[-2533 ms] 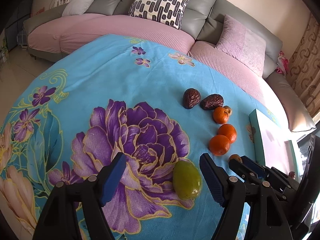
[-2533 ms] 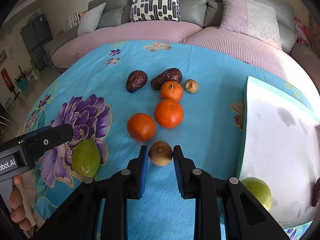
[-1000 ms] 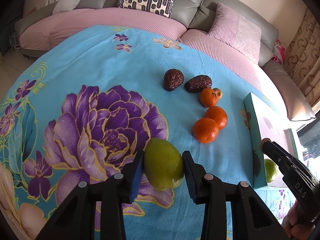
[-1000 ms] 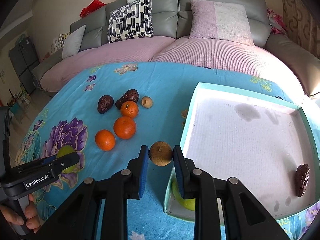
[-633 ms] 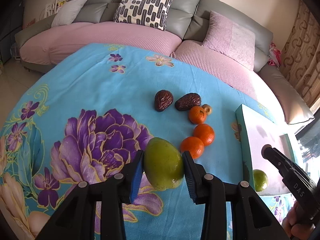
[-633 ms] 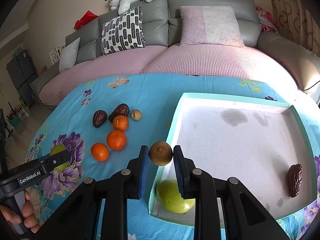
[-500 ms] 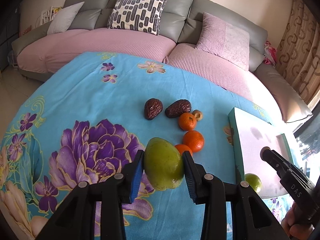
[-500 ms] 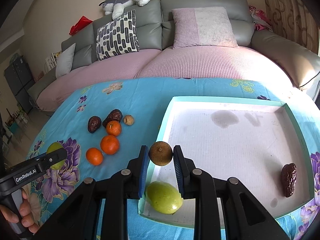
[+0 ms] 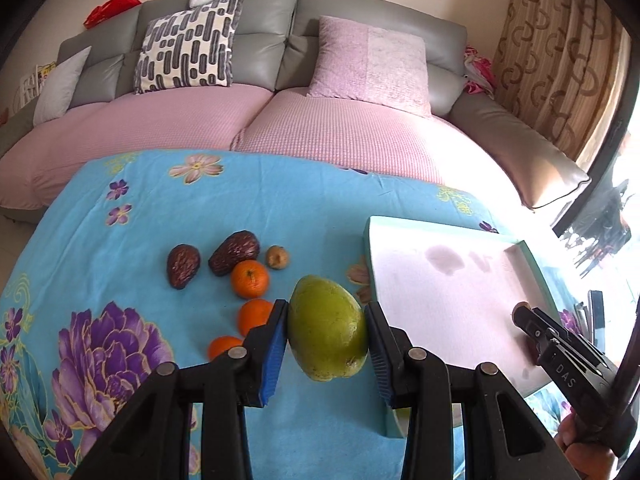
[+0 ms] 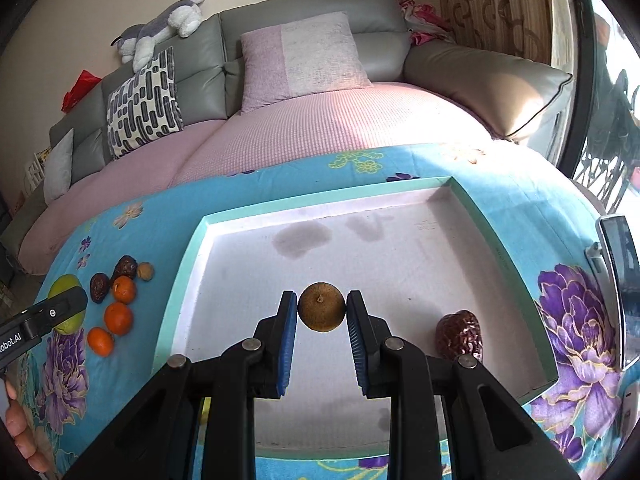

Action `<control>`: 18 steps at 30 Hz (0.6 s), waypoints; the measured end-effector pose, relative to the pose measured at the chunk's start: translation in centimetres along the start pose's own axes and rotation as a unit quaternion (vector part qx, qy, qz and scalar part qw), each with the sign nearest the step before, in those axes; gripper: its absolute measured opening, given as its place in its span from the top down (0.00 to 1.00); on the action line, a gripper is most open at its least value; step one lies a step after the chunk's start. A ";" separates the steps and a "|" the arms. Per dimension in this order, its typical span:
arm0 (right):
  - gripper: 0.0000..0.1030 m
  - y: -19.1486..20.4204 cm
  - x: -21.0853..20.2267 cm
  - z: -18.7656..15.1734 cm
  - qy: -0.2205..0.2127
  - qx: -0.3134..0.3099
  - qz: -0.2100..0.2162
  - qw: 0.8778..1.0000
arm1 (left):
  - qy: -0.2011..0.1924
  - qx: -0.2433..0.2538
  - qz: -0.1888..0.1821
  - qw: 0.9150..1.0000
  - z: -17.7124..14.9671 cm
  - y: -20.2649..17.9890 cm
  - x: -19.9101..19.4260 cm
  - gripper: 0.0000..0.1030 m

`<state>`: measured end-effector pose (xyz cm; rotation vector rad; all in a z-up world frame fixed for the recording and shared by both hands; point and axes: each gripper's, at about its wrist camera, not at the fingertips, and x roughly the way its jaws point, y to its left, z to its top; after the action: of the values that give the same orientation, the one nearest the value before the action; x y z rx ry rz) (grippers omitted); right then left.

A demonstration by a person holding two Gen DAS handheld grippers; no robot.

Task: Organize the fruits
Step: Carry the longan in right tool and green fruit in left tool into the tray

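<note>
Since we carried both fruits off worktop, right tongs (image 10: 322, 314) pinch brown longan (image 10: 321, 312) over tray (image 10: 192, 248); left tongs (image 9: 326, 334) pinch green mango (image 9: 327, 332) nearing it; release next.

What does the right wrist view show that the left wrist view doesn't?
Only the right wrist view shows the dark date lying in the tray, a phone-like device on the cloth, and the small brown fruit clamped in the right gripper over the tray.

Only the left wrist view shows the green mango close up, clamped in the left gripper.

Both show the three oranges, two loose dates, the sofa and the tray.
</note>
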<state>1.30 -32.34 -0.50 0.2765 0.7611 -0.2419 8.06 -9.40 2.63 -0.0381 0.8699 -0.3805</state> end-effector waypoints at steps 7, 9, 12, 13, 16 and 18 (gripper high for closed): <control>0.74 -2.8 -0.1 -0.1 -0.003 0.034 -0.056 0.998 | 0.006 0.051 -0.028 0.998 1.3 -4.8 1.7 0.61; 0.74 -3.1 -0.1 -0.1 -0.005 0.038 -0.060 0.997 | 0.008 0.061 -0.038 0.997 1.3 -5.7 2.3 0.61; 0.74 -3.4 -0.2 -0.2 -0.005 0.043 -0.061 0.997 | 0.018 0.076 -0.044 0.996 1.0 -7.0 3.5 0.61; 0.74 -3.4 -0.1 -0.2 -0.004 0.044 -0.060 0.997 | 0.021 0.081 -0.046 0.995 0.8 -7.2 3.9 0.61; 0.74 -3.4 0.3 -0.3 0.005 0.041 -0.061 0.997 | 0.035 0.092 -0.048 0.994 0.2 -7.9 5.1 0.61; 0.74 -3.1 0.5 -0.4 0.011 0.034 -0.063 0.997 | 0.043 0.097 -0.048 0.993 -0.2 -8.1 5.7 0.60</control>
<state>0.48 -35.15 -1.62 0.2959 0.7935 -0.3848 8.75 -18.84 -0.22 0.1165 0.9153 -0.5593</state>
